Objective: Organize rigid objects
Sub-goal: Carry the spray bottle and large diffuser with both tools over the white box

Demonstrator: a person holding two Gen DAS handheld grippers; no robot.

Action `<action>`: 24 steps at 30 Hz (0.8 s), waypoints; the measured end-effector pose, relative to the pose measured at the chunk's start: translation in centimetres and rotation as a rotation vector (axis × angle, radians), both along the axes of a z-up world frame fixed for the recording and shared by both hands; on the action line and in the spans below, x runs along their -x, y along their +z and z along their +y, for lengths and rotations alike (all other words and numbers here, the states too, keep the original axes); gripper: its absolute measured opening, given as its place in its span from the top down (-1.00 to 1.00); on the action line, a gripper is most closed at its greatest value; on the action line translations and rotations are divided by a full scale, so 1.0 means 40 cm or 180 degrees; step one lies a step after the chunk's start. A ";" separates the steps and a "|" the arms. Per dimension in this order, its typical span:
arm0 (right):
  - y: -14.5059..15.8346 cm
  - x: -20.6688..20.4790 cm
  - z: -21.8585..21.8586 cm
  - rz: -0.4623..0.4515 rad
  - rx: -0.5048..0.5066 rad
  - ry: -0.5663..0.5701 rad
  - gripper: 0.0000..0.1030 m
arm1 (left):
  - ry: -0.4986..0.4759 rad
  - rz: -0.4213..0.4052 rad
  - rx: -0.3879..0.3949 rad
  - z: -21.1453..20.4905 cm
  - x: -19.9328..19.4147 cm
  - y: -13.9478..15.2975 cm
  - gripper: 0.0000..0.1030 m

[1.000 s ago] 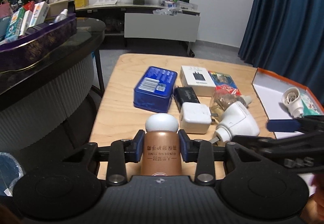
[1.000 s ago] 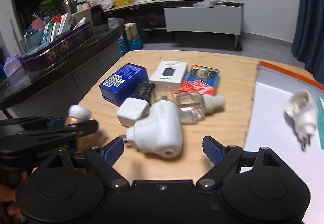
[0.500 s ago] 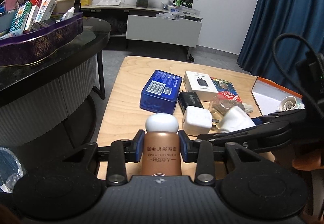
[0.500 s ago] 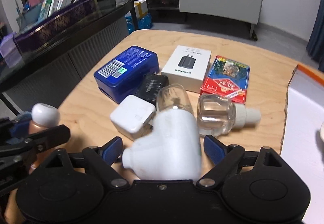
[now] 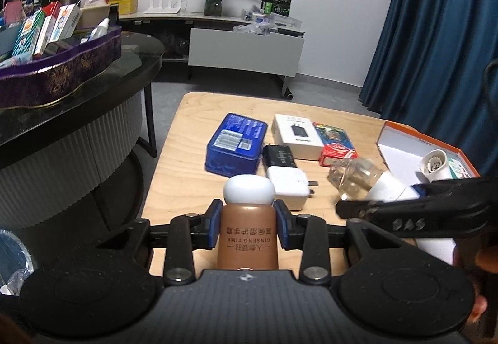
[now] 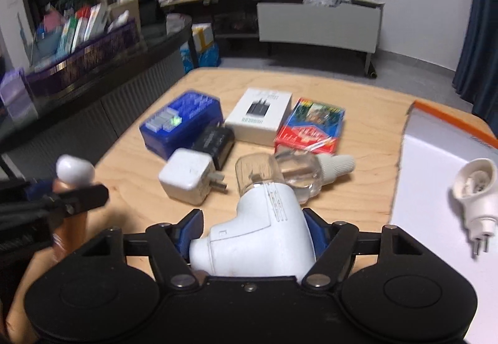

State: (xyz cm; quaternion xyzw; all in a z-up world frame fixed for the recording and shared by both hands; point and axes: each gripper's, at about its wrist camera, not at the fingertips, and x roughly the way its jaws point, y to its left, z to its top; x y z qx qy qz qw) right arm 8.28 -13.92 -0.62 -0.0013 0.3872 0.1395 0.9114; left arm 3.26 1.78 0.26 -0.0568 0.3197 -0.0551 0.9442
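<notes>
My left gripper [image 5: 247, 228] is shut on a brown bottle [image 5: 247, 238] with a white cap, held above the near edge of the wooden table [image 5: 183, 169]. My right gripper [image 6: 249, 235] is shut on a white plug-in device [image 6: 258, 235] with a clear bottle at its tip, lifted off the table; it also shows in the left wrist view [image 5: 370, 185]. On the table lie a blue tin [image 6: 182, 123], a white charger box [image 6: 260, 115], a red card pack [image 6: 311, 130], a black block [image 6: 214, 141], a white charger cube [image 6: 186, 177] and a clear refill bottle [image 6: 308, 168].
An open white box with an orange rim [image 6: 435, 169] at the right holds another white plug-in device [image 6: 476, 197]. A dark round table with a purple tray of boxes [image 5: 62, 70] stands to the left. A blue curtain [image 5: 435, 32] hangs at the right.
My right gripper has shut on the white plug-in device and lifted it off the table. My left gripper has kept hold of the brown bottle and drawn back a little.
</notes>
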 end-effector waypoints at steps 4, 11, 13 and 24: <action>0.043 0.027 -0.049 -0.0105 -0.0136 -0.0161 -0.60 | -0.0067 -0.0040 0.0003 -0.019 0.011 0.016 0.30; 0.110 0.117 -0.158 -0.0378 -0.0200 -0.0484 -0.60 | -0.0312 -0.0172 -0.0033 -0.095 0.035 0.058 0.30; 0.124 0.149 -0.197 -0.0457 -0.0141 -0.0605 -0.60 | -0.0422 -0.0202 -0.0023 -0.125 0.042 0.070 0.29; 0.159 0.297 -0.406 -0.0665 -0.0068 -0.1329 -0.60 | -0.1138 -0.0265 0.0071 -0.372 0.044 0.117 0.30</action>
